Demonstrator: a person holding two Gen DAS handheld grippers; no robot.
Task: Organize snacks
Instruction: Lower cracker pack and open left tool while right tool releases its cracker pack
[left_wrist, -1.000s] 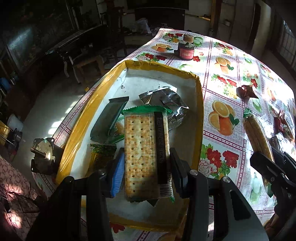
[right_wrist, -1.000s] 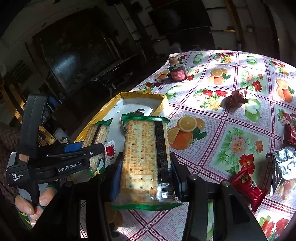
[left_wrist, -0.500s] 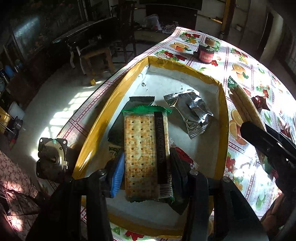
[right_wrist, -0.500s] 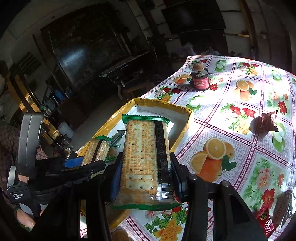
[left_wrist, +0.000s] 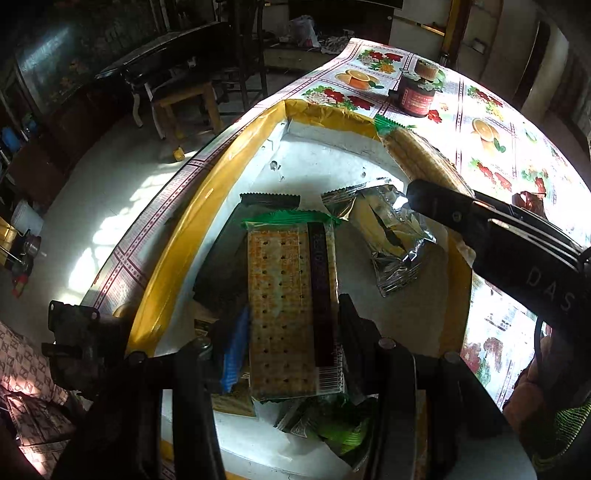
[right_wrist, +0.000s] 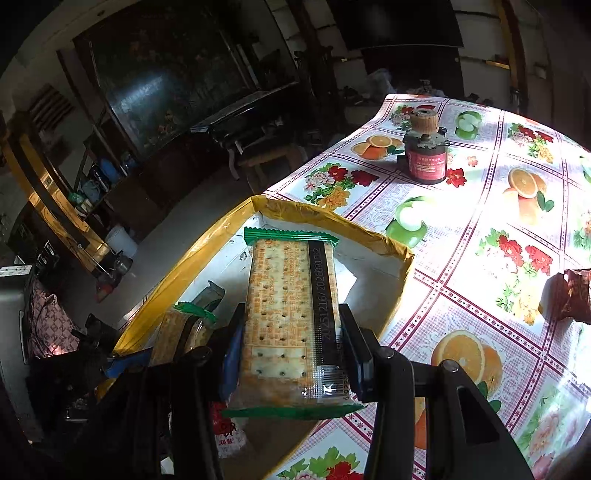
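Note:
A white box with yellow taped rim (left_wrist: 177, 236) sits at the table's left edge; it also shows in the right wrist view (right_wrist: 369, 240). My left gripper (left_wrist: 291, 343) is shut on a green-edged cracker pack (left_wrist: 288, 310), held over the box interior. My right gripper (right_wrist: 291, 347) is shut on a second cracker pack (right_wrist: 291, 310), held over the box's near right part; that pack also shows in the left wrist view (left_wrist: 417, 155) above the box's right rim. Inside the box lie a silver packet (left_wrist: 391, 236), a dark packet (left_wrist: 229, 258) and green wrappers (left_wrist: 332, 432).
A red-labelled jar (right_wrist: 424, 155) stands on the flowered tablecloth (right_wrist: 498, 221) beyond the box. A dark red wrapper (right_wrist: 569, 295) lies at the right. The table edge runs along the box's left side, with floor and a wooden stool (left_wrist: 184, 99) below.
Both grippers have moved forward and left, further over the box, each still holding its cracker pack. The right gripper's pack now hangs over the box's right rim.

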